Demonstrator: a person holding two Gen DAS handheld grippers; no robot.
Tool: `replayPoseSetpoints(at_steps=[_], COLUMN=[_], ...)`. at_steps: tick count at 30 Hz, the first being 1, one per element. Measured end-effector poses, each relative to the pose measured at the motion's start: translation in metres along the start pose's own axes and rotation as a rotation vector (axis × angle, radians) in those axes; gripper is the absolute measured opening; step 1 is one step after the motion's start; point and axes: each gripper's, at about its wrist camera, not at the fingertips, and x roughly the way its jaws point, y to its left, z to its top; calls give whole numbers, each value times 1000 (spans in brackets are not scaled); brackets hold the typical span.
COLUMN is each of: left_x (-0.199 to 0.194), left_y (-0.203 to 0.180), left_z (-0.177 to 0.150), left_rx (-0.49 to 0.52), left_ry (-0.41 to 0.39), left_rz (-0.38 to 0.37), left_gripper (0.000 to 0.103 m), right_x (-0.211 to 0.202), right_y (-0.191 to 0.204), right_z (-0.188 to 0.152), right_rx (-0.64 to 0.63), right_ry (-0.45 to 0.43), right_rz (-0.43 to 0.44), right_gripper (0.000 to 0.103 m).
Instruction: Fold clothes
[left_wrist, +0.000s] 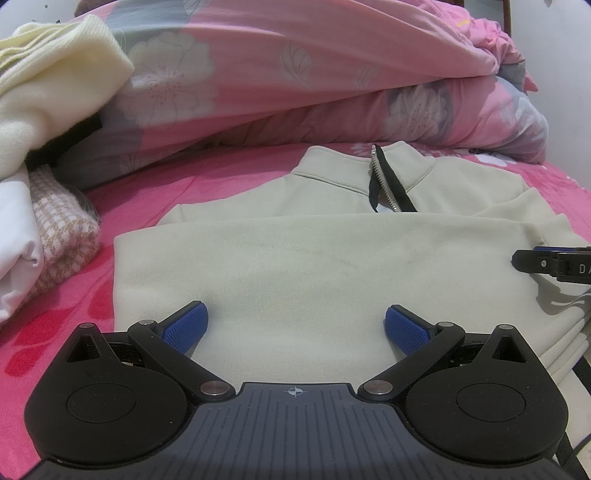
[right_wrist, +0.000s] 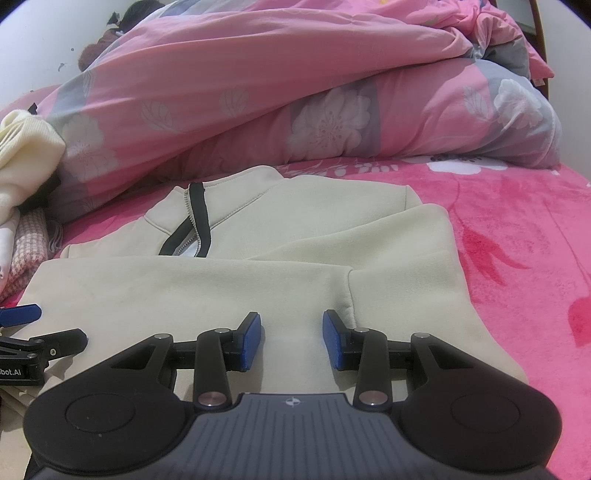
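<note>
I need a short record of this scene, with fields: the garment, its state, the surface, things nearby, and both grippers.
garment: cream zip-collar sweatshirt
state: lower part folded up over the chest, collar and zipper uncovered
surface: bright pink floral bedsheet
behind: pink floral quilt, bunched
left side: pile of pale clothes
left gripper: open, above the fold, holding nothing
right gripper: open, above the fold, holding nothing

Cream zip-neck sweatshirt (left_wrist: 314, 258) with black zipper trim (left_wrist: 384, 181); hot-pink floral bedsheet (right_wrist: 517, 229); pink-grey floral duvet (left_wrist: 295, 74); blue gripper pads (right_wrist: 252, 339).
</note>
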Motion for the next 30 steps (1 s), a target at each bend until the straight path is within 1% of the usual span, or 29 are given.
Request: replayPoseSetpoints(at_steps=[16,21,23,25,27,28,29,30], left_x=[0,-1,-7,-25,-40,-44,-39,-30], left_y=[0,-1,-3,-3,4,8,13,20], left_z=[2,6,10,15,20,23,27,29], left_rx=[5,16,26,20,-3,-16,-31,-50], left_ry=[4,15,15,-29,-115,-138,-128,-98], left_rz=[1,7,23,27,-16,-28,-24,-11], left_gripper=[103,103,103,103,103,103,103,103], right_x=[0,0,1,1,1,1,1,1], right_y=[-1,0,0,0,-1,-1,-1,0], right_z=[-1,0,0,-1,-1,-1,0,0], right_rx=[4,-1,-3,-4,1,3,-1,-5], right_ry=[1,2,3,4,4,5,5,6], right_rz=[4,1,1,0,3,5,3,0], right_gripper=[40,41,41,41,41,41,41,41])
